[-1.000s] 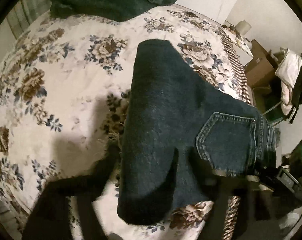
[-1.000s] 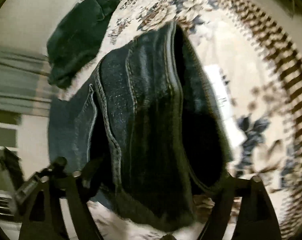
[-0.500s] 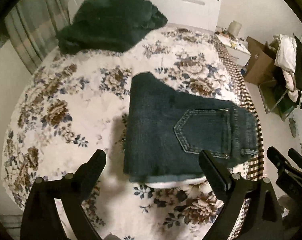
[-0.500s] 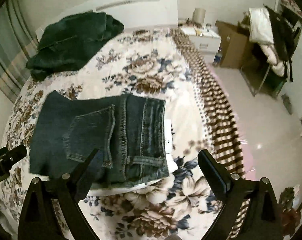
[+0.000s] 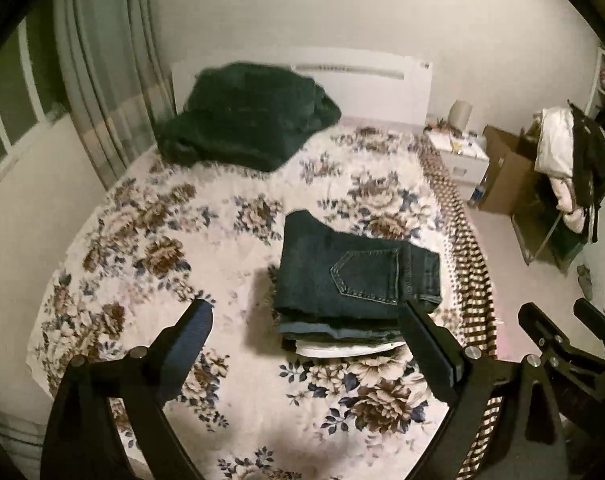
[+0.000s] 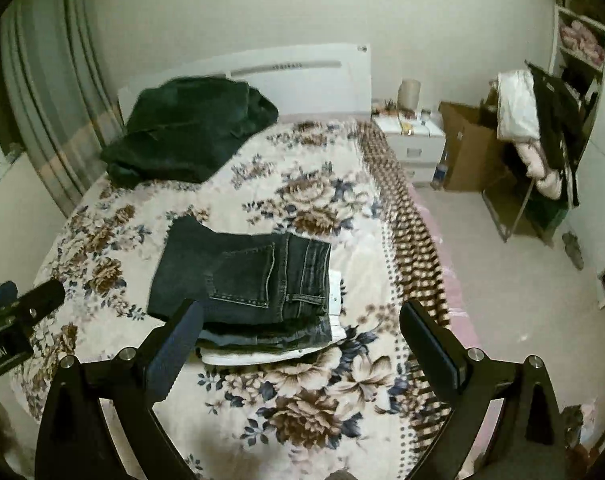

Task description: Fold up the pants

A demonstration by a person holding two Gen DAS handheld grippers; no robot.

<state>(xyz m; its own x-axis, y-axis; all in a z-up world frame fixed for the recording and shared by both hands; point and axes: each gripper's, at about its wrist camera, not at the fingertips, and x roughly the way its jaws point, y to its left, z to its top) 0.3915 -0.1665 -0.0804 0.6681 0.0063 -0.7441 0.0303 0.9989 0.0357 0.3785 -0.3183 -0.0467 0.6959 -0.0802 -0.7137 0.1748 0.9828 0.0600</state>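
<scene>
Dark blue jeans (image 5: 354, 276) lie folded, back pocket up, on top of a small stack of folded clothes on the floral bedspread (image 5: 150, 264). They also show in the right wrist view (image 6: 246, 276). My left gripper (image 5: 306, 344) is open and empty, held back above the near edge of the bed. My right gripper (image 6: 302, 344) is open and empty too, likewise pulled back from the stack. The right gripper's tips show at the right of the left wrist view (image 5: 562, 328).
A heap of dark green clothes (image 5: 246, 120) lies at the head of the bed by the white headboard (image 5: 362, 80). A nightstand (image 6: 410, 140), a cardboard box (image 6: 466, 152) and a rack with clothes (image 6: 542, 128) stand right of the bed. Curtains (image 5: 102, 92) hang at left.
Both grippers let go of the jeans, which now lie folded on the stack. Both grippers opened and drew back and upward from the bed.
</scene>
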